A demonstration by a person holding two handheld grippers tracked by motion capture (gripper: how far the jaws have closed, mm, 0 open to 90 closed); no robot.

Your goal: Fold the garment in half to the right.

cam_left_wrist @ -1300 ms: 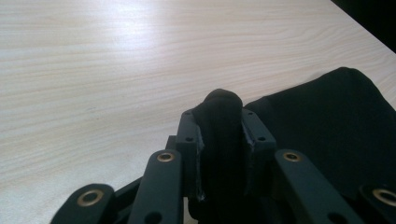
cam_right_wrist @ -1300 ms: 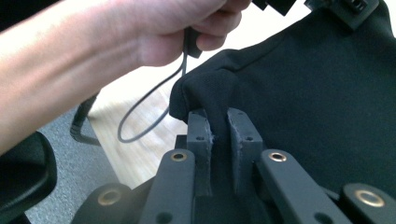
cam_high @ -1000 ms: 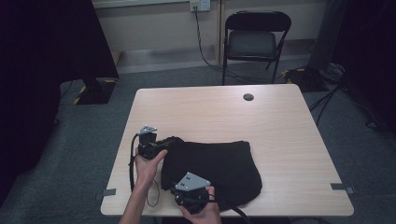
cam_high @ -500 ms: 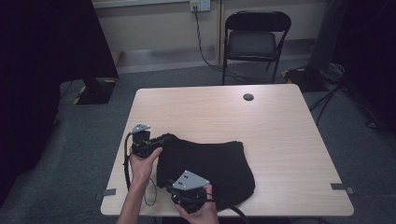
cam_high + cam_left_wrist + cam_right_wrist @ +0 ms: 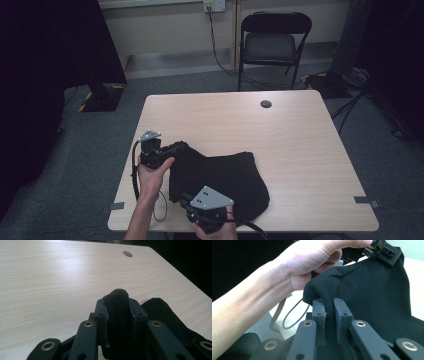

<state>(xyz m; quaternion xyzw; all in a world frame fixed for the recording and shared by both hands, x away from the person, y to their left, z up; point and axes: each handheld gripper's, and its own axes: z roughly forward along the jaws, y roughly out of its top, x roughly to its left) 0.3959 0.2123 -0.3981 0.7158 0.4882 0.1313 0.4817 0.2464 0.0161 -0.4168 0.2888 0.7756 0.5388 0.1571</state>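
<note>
Setting: grey carpeted room; folding chair [image 5: 275, 42] behind a light wood desk [image 5: 300, 145] with a round cable hole [image 5: 266, 104].
Work item: black cloth [image 5: 225, 177], bunched on the near-left part of the desk.
Left claw [image 5: 172, 148]: closed on a fold at the cloth's far-left corner; the left gripper view shows the fabric pinched between both pads [image 5: 101, 315].
Right claw [image 5: 192, 197]: closed on a fold at the cloth's near edge; the right gripper view shows the fabric clamped between the jaws.
Done: both grasps appear secure; the gripped edges look raised off the desk.
Remaining: most of the cloth rests on the desk; lifting, spreading or folding is judged not yet done.
</note>
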